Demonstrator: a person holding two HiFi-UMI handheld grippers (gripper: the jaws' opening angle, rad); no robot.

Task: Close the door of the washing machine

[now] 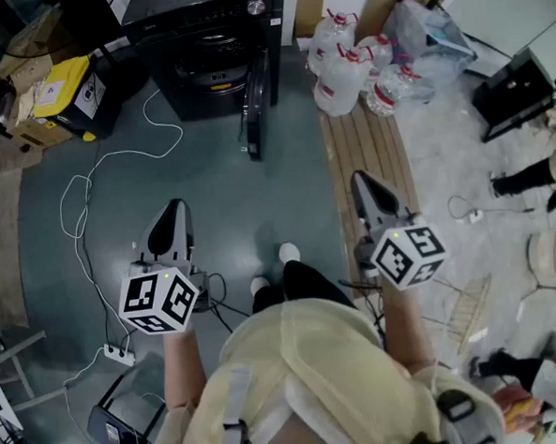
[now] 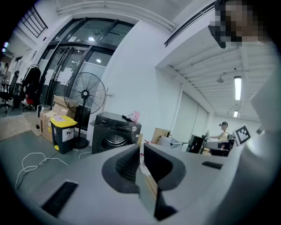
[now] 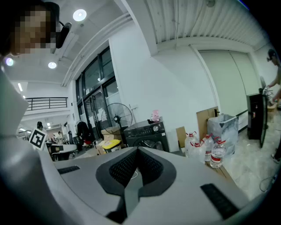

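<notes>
Approach step, judging by the gap. Washing machine (image 1: pixel 207 52) is at top centre of the head view, its door (image 1: pixel 254 105) swung open on its right, well apart from both grippers. Next move: walk up and push the door shut. Left gripper (image 1: pixel 171 213) has its jaws a narrow slit apart, empty. Right gripper (image 1: pixel 368 187) has its jaws pressed together, holding nothing.

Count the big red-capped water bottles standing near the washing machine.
4 water bottles, clustered on the floor right of the washing machine: far left, near left, far right, near right. More may hide behind them.
</notes>
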